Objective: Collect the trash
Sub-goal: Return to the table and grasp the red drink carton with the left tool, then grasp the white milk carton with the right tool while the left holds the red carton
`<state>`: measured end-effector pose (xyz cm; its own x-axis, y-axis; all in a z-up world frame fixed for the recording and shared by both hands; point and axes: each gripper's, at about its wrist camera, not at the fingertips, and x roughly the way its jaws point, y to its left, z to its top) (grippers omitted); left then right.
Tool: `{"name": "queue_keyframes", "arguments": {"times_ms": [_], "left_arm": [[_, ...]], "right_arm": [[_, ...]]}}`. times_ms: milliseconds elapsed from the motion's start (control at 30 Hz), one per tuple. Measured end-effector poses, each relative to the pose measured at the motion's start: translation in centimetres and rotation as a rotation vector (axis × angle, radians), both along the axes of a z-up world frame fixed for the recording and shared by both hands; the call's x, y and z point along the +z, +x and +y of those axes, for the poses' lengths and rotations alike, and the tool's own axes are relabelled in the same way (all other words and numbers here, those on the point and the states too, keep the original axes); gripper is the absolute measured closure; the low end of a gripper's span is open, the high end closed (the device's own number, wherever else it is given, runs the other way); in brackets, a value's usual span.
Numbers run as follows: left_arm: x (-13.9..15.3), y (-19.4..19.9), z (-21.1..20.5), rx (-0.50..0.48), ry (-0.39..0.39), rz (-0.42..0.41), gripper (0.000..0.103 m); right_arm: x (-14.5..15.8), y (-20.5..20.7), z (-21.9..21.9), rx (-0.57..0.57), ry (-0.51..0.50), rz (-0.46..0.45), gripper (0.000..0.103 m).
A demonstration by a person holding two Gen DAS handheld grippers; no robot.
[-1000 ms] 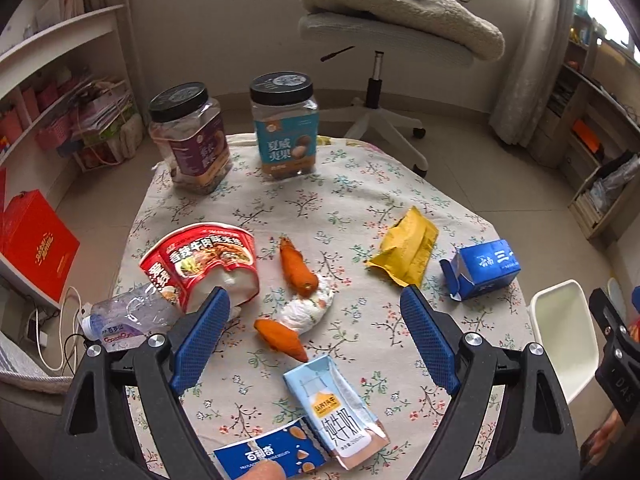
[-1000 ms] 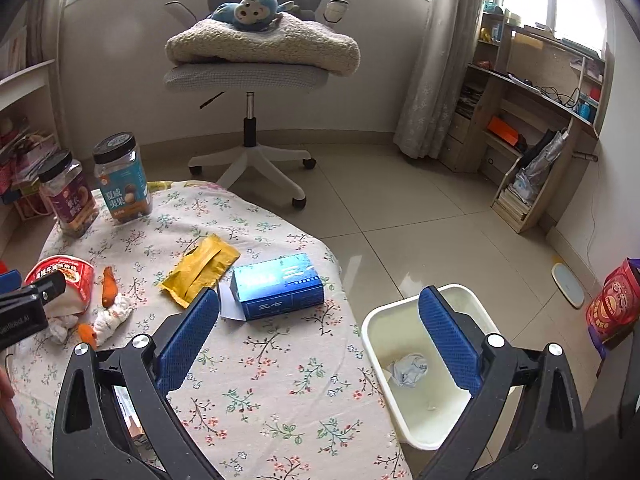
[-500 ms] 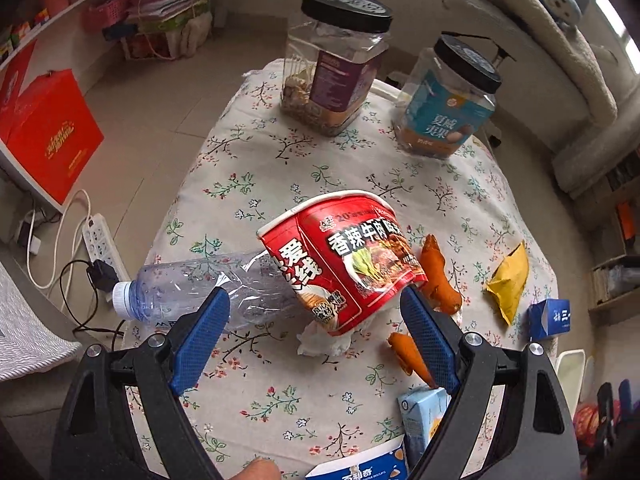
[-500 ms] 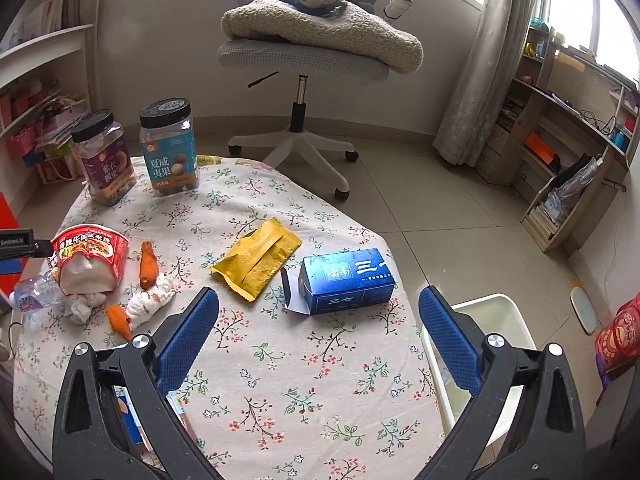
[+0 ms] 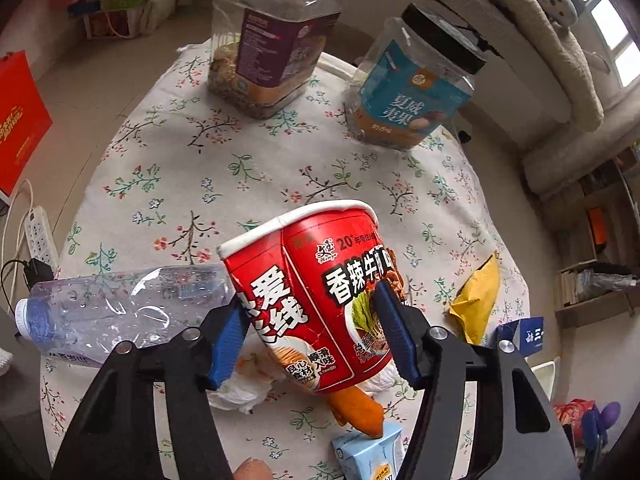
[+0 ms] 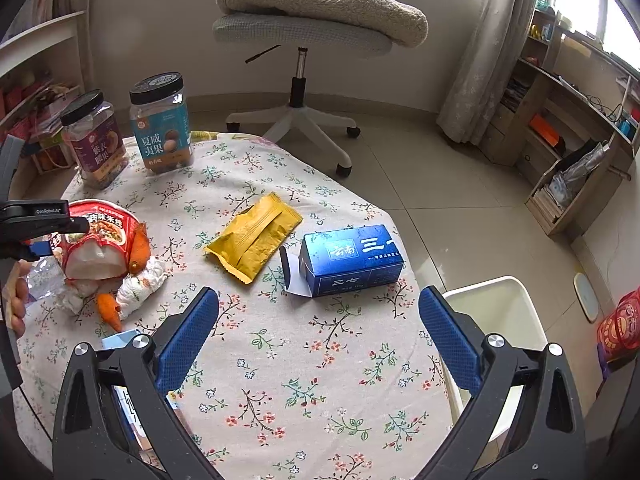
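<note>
- The red instant-noodle cup (image 5: 316,296) lies on its side on the floral tablecloth (image 5: 192,184), rim towards the far jars, with crumpled tissue (image 5: 236,392) under its base; lying so, its side wall offers itself to a pinch across the body.
- The left gripper (image 5: 312,328) has its blue pads on either side of that cup, the jaws drawn in about halfway and touching or all but touching the wall; whether it bears weight yet I cannot tell; it looks like the closing step of a grasp.
- An empty plastic bottle (image 5: 120,312) lies just beside the cup on its left; an orange peel piece (image 5: 356,412) pokes out below it.
- The left tool tilts down over the table's near-left edge.
- The right gripper (image 6: 320,336) hangs wide open and empty above the cloth, level, facing the blue carton (image 6: 352,260) and yellow wrapper (image 6: 256,236).
- The white bin (image 6: 496,312) stands on the floor just beside the table's right edge, likely placed there so trash can be dropped straight off the table.
</note>
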<state>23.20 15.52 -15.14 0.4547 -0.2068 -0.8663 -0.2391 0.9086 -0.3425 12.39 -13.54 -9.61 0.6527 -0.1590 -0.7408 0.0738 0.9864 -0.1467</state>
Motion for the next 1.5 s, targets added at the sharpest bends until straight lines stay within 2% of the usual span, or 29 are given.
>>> {"name": "queue_keyframes", "arguments": {"times_ms": [167,233,367,433,600,800,833,867,900,933,1033,1100,1233,1500], "left_arm": [[2.4,-1.3,-2.5,-0.096,0.033,-0.068,0.063],[3.8,-2.2,-2.7,-0.117,0.028,-0.104,0.086],[7.0,-4.5,-2.4,-0.119,0.059,-0.178,0.086],[7.6,-5.2,-2.0,-0.133,0.04,-0.183,0.086],[8.7,-6.7,-0.6,-0.106,0.033,-0.215,0.086],[10.4,-8.5,-0.4,-0.113,0.032,-0.269,0.086],[10.5,-8.7,-0.6,-0.12,0.036,-0.272,0.086],[10.5,-8.8,-0.8,-0.128,0.041,-0.275,0.086],[10.6,-8.8,-1.1,-0.133,0.048,-0.277,0.086],[10.6,-8.9,-1.2,-0.137,0.055,-0.28,0.086],[10.6,-9.0,-1.5,-0.139,0.07,-0.288,0.086],[10.8,-9.0,-1.1,-0.132,0.068,-0.294,0.086],[11.2,-9.2,-1.1,-0.124,0.073,-0.319,0.086],[12.3,-10.4,-3.5,-0.118,0.164,-0.393,0.086]], "right_arm": [[-0.7,0.0,1.0,0.044,0.02,0.035,0.007],[-1.2,0.1,1.8,0.096,0.04,0.075,0.007],[-4.0,0.0,4.9,0.238,0.113,0.234,0.007],[-5.4,-0.1,6.6,0.289,0.141,0.303,0.007],[-7.8,-0.4,10.0,0.363,0.193,0.388,0.007],[-10.5,0.4,12.0,0.362,0.179,0.456,0.008],[-11.0,0.6,12.2,0.363,0.181,0.472,0.01],[-11.5,0.7,12.4,0.366,0.184,0.49,0.017],[-12.0,0.9,12.6,0.37,0.187,0.508,0.036],[-12.3,1.0,12.7,0.373,0.199,0.523,0.045],[-11.4,1.2,12.3,0.358,0.231,0.507,0.048],[-9.8,1.3,11.5,0.342,0.264,0.464,0.048],[-5.5,1.5,9.6,0.299,0.306,0.321,0.048],[1.6,1.4,4.1,0.174,0.308,-0.004,0.048]]}}
